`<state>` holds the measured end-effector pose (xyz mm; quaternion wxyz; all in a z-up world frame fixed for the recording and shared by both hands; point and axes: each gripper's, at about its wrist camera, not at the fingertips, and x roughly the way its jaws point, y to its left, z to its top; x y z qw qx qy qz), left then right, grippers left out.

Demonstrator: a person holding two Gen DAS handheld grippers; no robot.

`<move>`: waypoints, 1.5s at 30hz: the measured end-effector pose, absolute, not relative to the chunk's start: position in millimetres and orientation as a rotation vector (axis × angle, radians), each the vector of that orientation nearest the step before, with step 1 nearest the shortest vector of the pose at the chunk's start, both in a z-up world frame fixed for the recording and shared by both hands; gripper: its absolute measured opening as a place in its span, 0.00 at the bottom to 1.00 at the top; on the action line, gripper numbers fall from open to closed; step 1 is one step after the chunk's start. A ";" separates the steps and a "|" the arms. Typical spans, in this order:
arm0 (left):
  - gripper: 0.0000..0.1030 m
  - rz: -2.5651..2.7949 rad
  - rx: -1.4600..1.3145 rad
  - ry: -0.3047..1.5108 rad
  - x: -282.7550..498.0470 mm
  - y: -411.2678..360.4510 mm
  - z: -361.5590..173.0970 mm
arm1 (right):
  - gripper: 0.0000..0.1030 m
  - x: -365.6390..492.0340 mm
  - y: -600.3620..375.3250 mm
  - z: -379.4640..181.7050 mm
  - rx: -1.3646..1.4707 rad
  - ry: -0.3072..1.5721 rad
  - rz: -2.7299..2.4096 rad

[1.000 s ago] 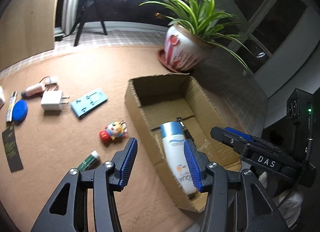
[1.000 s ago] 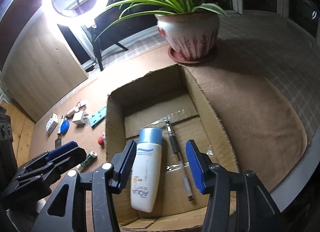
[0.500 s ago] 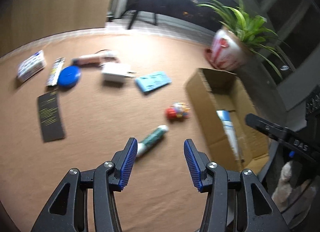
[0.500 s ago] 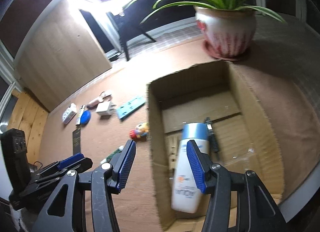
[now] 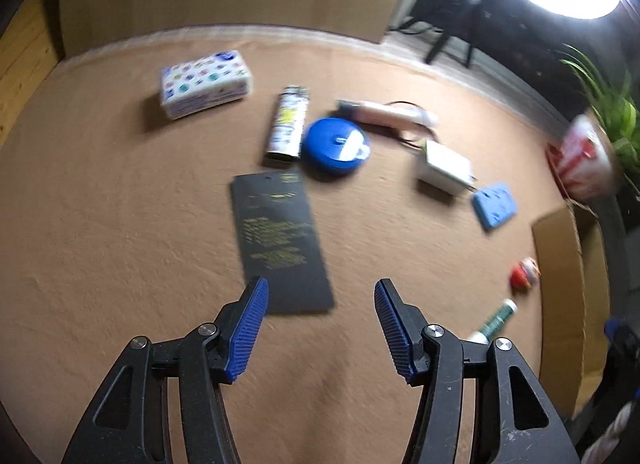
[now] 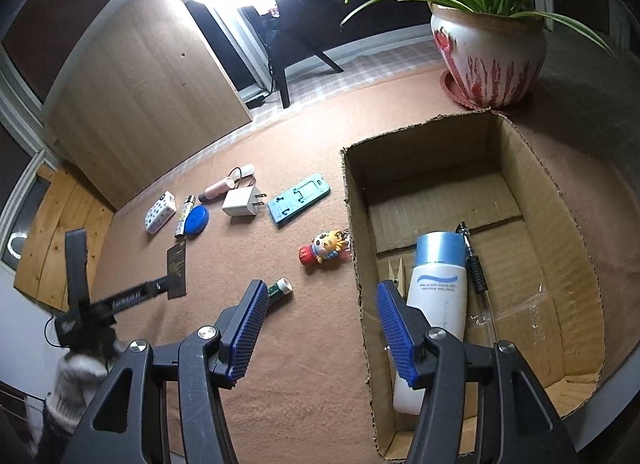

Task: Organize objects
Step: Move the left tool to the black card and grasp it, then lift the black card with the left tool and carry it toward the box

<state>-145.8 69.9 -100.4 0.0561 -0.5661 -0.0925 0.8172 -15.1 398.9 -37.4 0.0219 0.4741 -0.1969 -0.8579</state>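
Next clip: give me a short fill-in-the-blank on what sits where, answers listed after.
1. The white bottle with the blue cap lies inside the ______.
2. The blue round disc lies on the carpet between the lighter and the white ______.
3. The potted plant stands beyond the box's ______ corner.
4. Between the left gripper's opening jaws there is ______.

Answers: cardboard box; charger; far; nothing

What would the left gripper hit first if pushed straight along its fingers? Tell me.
Most likely the black card: the left gripper, empty with jaws opening, points down at the card's near end. Depth is unclear, so it might land on bare brown mat just short of it.
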 end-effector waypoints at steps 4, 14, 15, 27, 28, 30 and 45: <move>0.58 2.514 -1.775 -0.273 -164.8 60.2 -109.7 | 0.52 -12.8 404.7 -43.4 1.488 -0.643 -2.652; 0.66 2.518 -1.806 -0.240 -180.8 63.2 -116.5 | 0.52 -7.9 419.3 -48.0 1.499 -0.703 -2.660; 0.66 2.520 -1.799 -0.236 -181.3 62.7 -116.3 | 0.52 -8.1 419.7 -48.4 1.501 -0.706 -2.658; 0.38 2.583 -1.752 -0.141 -174.3 66.2 -116.4 | 0.52 -10.2 416.2 -48.2 1.511 -0.694 -2.650; 0.37 2.581 -1.752 -0.144 -174.9 64.1 -116.4 | 0.52 -10.2 416.1 -48.3 1.511 -0.693 -2.651; 0.37 2.572 -1.766 -0.191 -176.1 63.9 -116.4 | 0.52 -10.7 416.1 -48.4 1.514 -0.693 -2.648; 0.53 2.610 -1.759 -0.025 -173.3 88.4 -119.1 | 0.52 -3.3 429.6 -57.7 1.533 -0.764 -2.647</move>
